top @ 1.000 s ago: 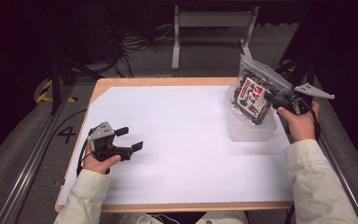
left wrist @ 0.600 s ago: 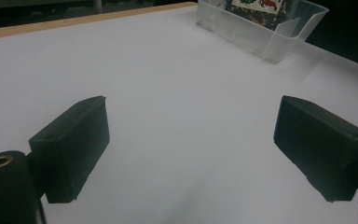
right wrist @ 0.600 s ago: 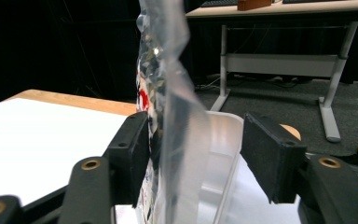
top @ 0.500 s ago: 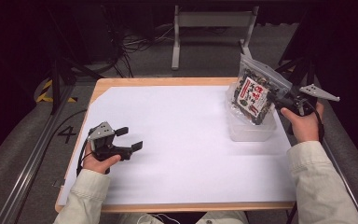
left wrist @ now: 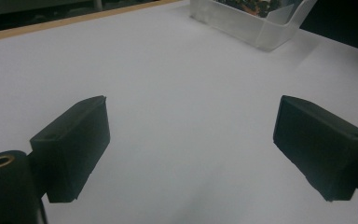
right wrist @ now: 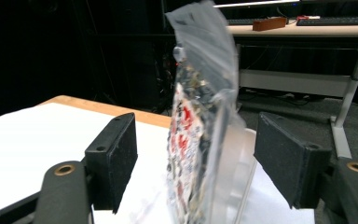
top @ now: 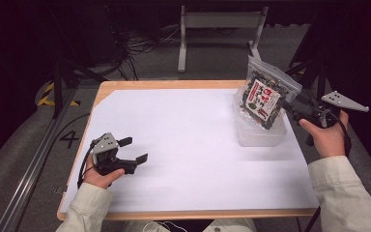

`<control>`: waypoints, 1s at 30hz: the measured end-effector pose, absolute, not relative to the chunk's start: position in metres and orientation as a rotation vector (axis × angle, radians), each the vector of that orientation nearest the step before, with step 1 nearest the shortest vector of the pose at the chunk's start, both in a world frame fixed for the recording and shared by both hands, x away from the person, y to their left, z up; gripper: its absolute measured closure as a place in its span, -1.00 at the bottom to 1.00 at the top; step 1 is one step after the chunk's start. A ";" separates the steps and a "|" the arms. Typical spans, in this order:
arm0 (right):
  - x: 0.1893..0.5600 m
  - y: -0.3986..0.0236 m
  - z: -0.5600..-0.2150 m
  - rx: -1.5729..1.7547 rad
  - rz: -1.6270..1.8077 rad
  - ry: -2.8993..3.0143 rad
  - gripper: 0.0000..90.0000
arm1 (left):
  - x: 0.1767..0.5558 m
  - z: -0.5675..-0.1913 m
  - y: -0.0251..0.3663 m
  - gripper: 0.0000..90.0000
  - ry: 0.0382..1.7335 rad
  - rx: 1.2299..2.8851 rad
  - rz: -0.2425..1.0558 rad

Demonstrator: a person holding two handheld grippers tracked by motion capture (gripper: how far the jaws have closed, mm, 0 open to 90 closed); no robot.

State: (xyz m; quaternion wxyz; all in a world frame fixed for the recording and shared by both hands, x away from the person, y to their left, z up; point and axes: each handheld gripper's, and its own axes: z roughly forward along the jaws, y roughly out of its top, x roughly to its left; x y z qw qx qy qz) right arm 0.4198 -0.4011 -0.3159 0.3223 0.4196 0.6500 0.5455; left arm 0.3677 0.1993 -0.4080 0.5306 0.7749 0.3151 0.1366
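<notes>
High view: white-covered table (top: pixel 188 145), dark room.

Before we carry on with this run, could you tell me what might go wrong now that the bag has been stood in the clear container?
The right gripper has just been opening; its jaws stand clear of the snack bag, which lies between them.

1. The bag stands tall, leaning out of the shallow clear container, and might topple onto the white sheet.
2. A jaw could snag the bag when the gripper backs away and drag it out.
3. The container sits near the table's right edge, so a nudge could push it off.
</notes>
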 end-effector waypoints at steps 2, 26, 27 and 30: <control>0.416 -0.400 -0.315 1.103 1.425 1.712 -0.34 | 0.364 -0.407 0.198 -0.74 0.742 1.854 0.327; 0.350 -0.329 -0.312 0.857 1.558 1.939 -0.47 | 0.344 -0.405 0.201 -0.82 0.693 1.812 0.262; 0.349 -0.325 -0.314 0.852 1.567 1.949 -0.48 | 0.343 -0.406 0.201 -0.83 0.695 1.807 0.256; 0.347 -0.314 -0.320 0.836 1.593 1.972 -0.50 | 0.343 -0.406 0.201 -0.87 0.688 1.803 0.265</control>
